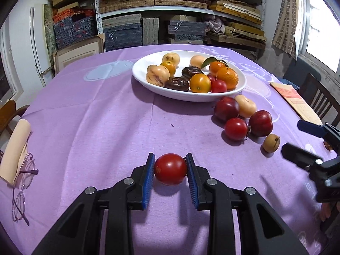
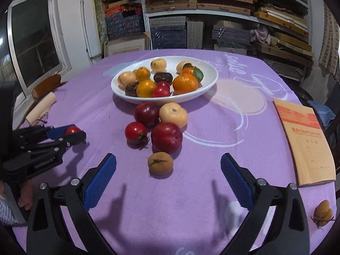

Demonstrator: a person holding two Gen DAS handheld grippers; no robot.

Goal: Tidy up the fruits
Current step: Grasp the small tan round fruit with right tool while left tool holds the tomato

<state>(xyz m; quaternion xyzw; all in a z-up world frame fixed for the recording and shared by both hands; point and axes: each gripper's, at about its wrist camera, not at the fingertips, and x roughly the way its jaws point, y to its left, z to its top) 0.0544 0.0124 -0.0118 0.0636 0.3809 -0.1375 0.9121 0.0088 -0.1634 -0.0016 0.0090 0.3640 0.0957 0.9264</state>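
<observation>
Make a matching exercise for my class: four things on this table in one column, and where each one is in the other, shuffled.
Things
1. small red tomato
2. big orange
3. small brown fruit
4. eyeglasses

Places
A. in the white bowl
B. on the cloth before the open right gripper
C. at the table's left edge
D. clamped in the left gripper

Pairs: 1-D, 2-A, 3-B, 4-C

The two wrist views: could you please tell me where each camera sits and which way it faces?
Left wrist: on the left gripper, angled down at its clamped small red tomato; right gripper at the edge.
Right wrist: on the open right gripper, facing a small brown fruit; left gripper visible.
Shared: the white oval plate.
</observation>
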